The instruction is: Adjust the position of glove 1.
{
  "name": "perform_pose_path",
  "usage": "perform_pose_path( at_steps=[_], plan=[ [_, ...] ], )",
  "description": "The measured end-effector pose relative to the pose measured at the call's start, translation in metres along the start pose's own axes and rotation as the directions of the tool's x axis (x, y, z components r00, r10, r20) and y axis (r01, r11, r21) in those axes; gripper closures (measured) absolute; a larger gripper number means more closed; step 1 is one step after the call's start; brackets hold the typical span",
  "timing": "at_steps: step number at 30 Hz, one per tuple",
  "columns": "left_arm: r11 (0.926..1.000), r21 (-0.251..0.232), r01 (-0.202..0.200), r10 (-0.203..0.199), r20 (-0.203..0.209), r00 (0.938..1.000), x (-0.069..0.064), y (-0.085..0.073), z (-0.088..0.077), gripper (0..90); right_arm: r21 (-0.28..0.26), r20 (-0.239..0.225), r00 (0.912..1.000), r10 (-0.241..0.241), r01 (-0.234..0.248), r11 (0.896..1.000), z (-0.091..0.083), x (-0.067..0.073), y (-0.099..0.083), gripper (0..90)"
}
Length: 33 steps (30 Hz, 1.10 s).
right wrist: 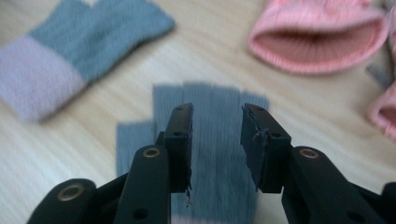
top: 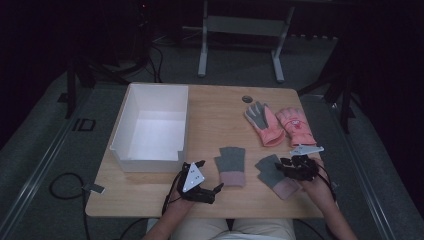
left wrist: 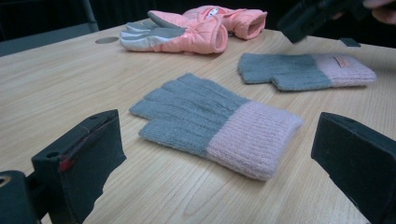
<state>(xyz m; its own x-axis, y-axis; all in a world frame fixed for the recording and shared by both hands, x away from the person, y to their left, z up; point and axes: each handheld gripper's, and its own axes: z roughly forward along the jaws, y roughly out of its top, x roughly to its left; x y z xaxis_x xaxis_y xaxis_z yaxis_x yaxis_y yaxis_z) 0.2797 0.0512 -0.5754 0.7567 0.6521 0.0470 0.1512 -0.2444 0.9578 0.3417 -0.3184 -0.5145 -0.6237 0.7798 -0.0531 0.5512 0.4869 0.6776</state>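
Observation:
Two grey knit fingerless gloves with pink cuffs lie flat near the table's front edge. My left gripper (top: 210, 176) rests left of the left knit glove (top: 231, 165). Its jaws stand wide apart and level with that glove (left wrist: 219, 123), touching nothing. My right gripper (top: 284, 165) hovers over the right knit glove (top: 270, 170), pointing down at its grey finger end (right wrist: 215, 93). Those jaws are apart, with nothing between the pads. The left gripper view also catches the right gripper (left wrist: 317, 14) above the far knit glove (left wrist: 299, 70).
Two pink padded gloves (top: 262, 122) (top: 296, 125) lie at the back right, one cuff opening facing my right gripper (right wrist: 317, 42). A white open box (top: 150, 165) stands at the left. A small round grommet (top: 247, 99) sits in the tabletop behind the gloves.

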Motion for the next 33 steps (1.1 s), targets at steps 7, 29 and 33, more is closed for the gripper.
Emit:
perform_pose_path(
  at_steps=[7, 29, 33],
  plan=[
    [1.0, 0.002, 0.0, 0.0, 0.001, 1.0, 0.0, 0.0, 0.0, 1.8, 0.033, -0.036, 0.9992, -0.019, 0.02, 0.999, 0.01, 0.001, -0.015, 63.3],
    [0.9999, -0.003, -0.012, 0.012, -0.008, 0.9999, -0.001, 0.0, 0.0, 1.8, 0.076, 0.07, 0.9945, 0.079, -0.084, 0.994, 0.012, 0.017, -0.01, 85.1],
    [0.9999, 0.0, -0.013, 0.013, -0.004, 0.9999, -0.001, 0.0, 0.0, 1.8, 0.002, 0.112, 0.9833, 0.144, -0.145, 0.989, -0.01, 0.02, 0.001, 85.1]
  ],
)
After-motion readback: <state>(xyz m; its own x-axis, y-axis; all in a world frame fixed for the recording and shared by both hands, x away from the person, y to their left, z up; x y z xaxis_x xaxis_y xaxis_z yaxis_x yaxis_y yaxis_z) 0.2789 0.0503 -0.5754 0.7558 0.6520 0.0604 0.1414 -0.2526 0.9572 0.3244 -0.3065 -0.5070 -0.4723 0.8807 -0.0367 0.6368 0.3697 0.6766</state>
